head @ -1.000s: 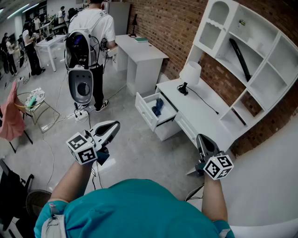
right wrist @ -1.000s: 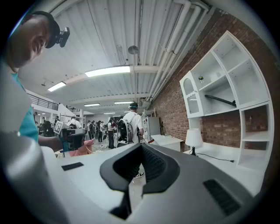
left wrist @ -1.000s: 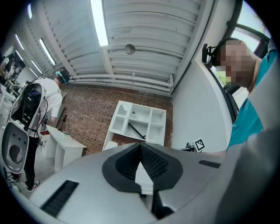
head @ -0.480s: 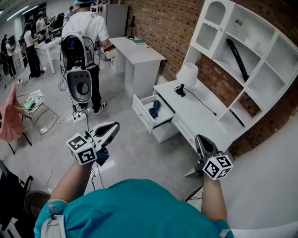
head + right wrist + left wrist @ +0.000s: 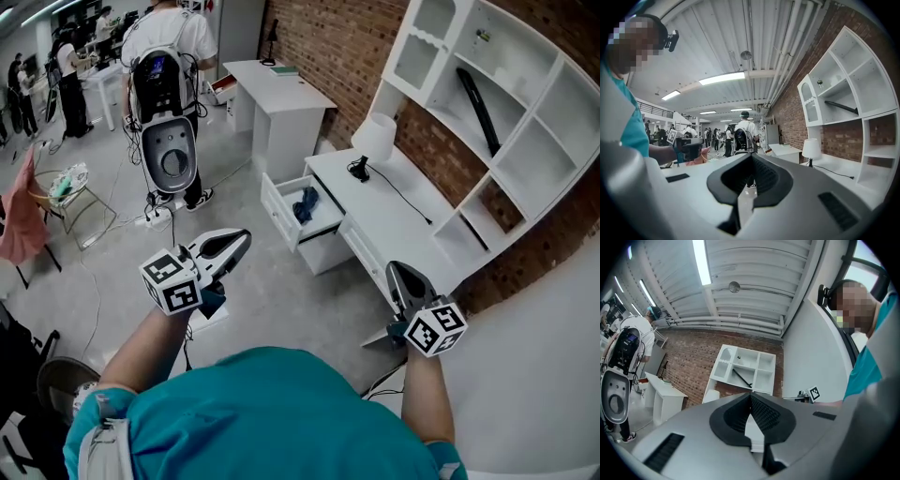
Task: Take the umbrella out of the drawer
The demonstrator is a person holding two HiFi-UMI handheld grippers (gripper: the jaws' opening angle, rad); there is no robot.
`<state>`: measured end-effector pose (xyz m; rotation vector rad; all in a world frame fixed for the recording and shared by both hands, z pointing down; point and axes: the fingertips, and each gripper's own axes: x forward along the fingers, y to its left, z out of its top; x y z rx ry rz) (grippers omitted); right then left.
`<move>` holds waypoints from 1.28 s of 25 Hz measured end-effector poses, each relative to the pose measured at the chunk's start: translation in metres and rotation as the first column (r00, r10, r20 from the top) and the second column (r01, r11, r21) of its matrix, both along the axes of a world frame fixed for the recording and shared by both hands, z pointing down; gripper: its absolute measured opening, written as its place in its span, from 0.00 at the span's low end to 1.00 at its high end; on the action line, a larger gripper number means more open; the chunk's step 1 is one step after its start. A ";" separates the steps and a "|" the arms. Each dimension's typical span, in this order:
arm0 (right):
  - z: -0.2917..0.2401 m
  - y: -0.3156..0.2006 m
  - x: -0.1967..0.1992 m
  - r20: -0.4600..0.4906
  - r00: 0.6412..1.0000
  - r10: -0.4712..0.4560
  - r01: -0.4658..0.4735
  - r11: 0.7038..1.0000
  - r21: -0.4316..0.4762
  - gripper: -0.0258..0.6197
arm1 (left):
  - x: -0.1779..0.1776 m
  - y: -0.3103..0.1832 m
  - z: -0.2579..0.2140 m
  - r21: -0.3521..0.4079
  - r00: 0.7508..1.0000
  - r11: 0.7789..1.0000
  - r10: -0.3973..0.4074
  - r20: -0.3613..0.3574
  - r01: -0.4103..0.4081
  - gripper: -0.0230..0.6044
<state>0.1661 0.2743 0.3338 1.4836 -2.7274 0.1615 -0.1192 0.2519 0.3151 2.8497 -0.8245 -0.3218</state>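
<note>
I am at the approach step, left gripper (image 5: 236, 243) and right gripper (image 5: 397, 274) both closed and empty, well apart from the open drawer (image 5: 278, 212) at the desk's (image 5: 389, 221) front edge where the blue umbrella (image 5: 306, 202) lies, so next I judge I need to close in, spread one gripper and reach into it.

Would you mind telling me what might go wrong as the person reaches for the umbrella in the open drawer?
Both the left tongs and right tongs are shut, well short of the drawer; unless one opens first, it may only nudge the blue umbrella. The open drawer juts into the floor space, so it might get bumped on approach. The lamp cable lies on the desk just behind; a lifted umbrella could snag it.
</note>
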 end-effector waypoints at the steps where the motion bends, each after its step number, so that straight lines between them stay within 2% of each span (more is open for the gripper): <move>1: 0.000 0.003 0.004 -0.002 1.000 -0.006 0.007 1.000 0.001 0.07 | 0.009 0.003 0.000 0.001 1.000 1.000 0.005 -0.001 -0.005 0.06; 10: 0.002 0.020 0.046 0.005 1.000 -0.010 0.010 1.000 0.005 0.07 | 0.078 0.018 0.003 -0.026 0.997 0.997 0.072 0.008 -0.072 0.06; 13: 0.014 0.011 0.048 0.024 1.000 -0.014 0.014 1.000 -0.005 0.07 | 0.078 0.016 0.006 -0.025 0.997 0.997 0.072 0.032 -0.071 0.06; 17: 0.030 -0.010 0.040 0.013 1.000 -0.028 0.029 0.999 -0.031 0.07 | 0.070 -0.007 0.018 -0.047 0.998 0.997 0.056 0.022 -0.055 0.06; 23: 0.034 -0.066 0.029 -0.022 1.000 0.002 -0.003 1.000 -0.026 0.07 | 0.062 -0.076 0.035 -0.053 0.994 0.993 0.104 -0.014 -0.105 0.06; 27: 0.030 -0.125 0.012 -0.035 0.998 0.052 -0.052 0.999 -0.007 0.07 | 0.051 -0.147 0.042 -0.060 0.988 0.986 0.153 -0.036 -0.155 0.06; 32: 0.028 -0.207 -0.016 -0.036 0.995 0.091 -0.092 0.995 -0.039 0.07 | 0.033 -0.241 0.037 -0.059 0.975 0.974 0.218 -0.044 -0.220 0.06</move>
